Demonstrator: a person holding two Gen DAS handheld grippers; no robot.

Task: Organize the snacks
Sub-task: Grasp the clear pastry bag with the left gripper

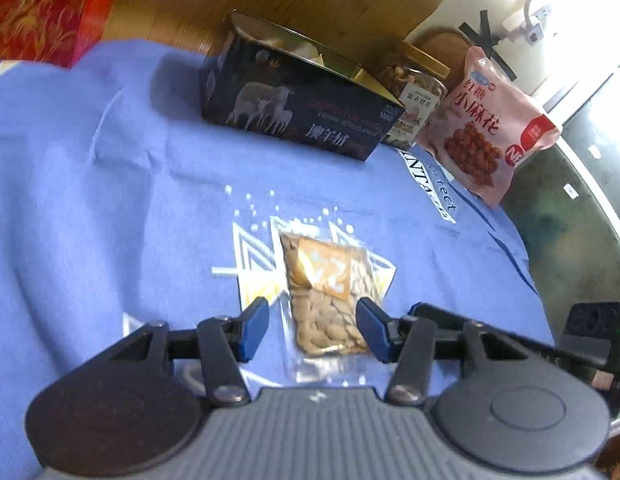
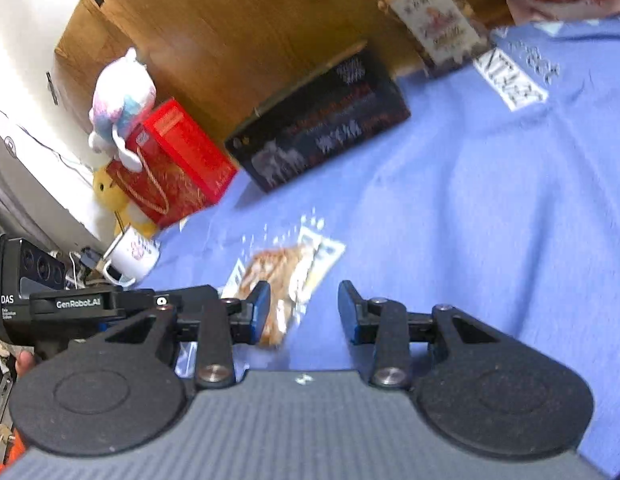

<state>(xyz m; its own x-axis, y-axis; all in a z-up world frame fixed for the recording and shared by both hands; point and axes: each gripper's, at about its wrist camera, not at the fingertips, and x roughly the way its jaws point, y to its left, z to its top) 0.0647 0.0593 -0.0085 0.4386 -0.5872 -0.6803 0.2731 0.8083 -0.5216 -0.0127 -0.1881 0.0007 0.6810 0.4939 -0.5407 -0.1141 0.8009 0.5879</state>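
A small clear packet of nuts [image 1: 329,296] lies flat on the blue cloth [image 1: 110,200]. My left gripper [image 1: 311,330] is open, its blue fingertips on either side of the packet's near end, just above it. In the right wrist view the same packet [image 2: 278,276] lies ahead and left of my right gripper [image 2: 304,312], which is open and empty above the cloth [image 2: 489,220]. The left gripper's body [image 2: 82,304] shows at the left of that view. A dark open box [image 1: 294,108], a nut jar [image 1: 413,92] and a pink snack bag [image 1: 485,128] stand at the back.
A red gift bag [image 2: 170,164] with plush toys [image 2: 122,96] stands at the cloth's far left, and a white mug [image 2: 130,258] sits beside it. A wooden panel [image 2: 230,32] rises behind the snacks. The cloth's right edge [image 1: 521,248] drops to a dark floor.
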